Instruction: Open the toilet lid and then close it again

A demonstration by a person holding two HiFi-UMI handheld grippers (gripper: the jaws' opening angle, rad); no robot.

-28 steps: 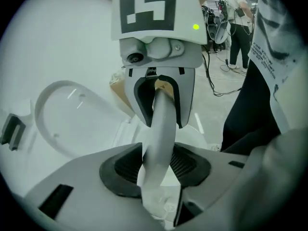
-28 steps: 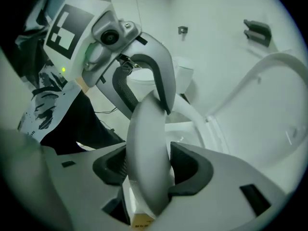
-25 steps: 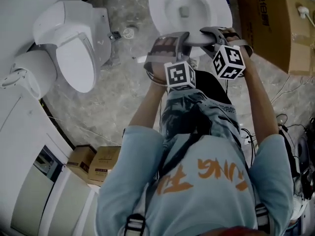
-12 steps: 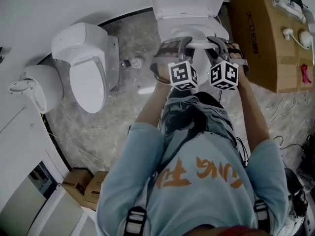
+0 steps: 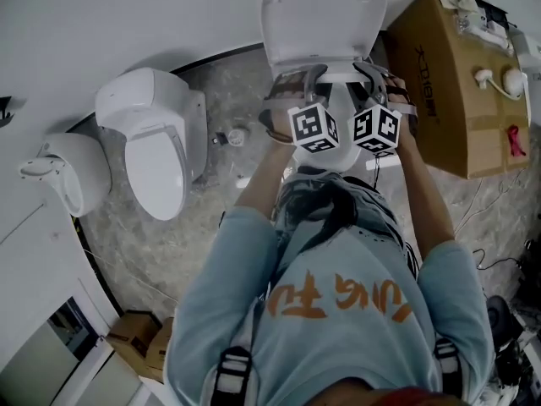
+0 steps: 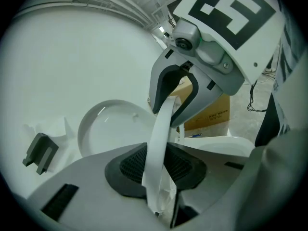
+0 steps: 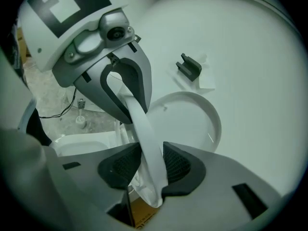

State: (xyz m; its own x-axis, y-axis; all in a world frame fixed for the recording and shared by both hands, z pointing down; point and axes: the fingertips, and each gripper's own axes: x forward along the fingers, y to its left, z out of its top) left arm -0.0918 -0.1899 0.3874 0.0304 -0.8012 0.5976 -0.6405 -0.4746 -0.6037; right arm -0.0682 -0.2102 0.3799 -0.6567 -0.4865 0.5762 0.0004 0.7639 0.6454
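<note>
While the toilet lid (image 5: 321, 19) stands raised above the bowl (image 5: 342, 155), hinge at the bowl's far side – left gripper (image 5: 296, 74) and right gripper (image 5: 372, 70) sit abreast on its near rim, which runs crosswise through both. The left jaws are closing on it – the right are easing open.

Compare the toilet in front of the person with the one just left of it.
The front toilet's lid stands raised; the left toilet is shut. The raised lid's edge sits between both tongs, left tongs closing, right tongs opening; nothing touches the left toilet. A cardboard box flanks only the front toilet. Both are white.
</note>
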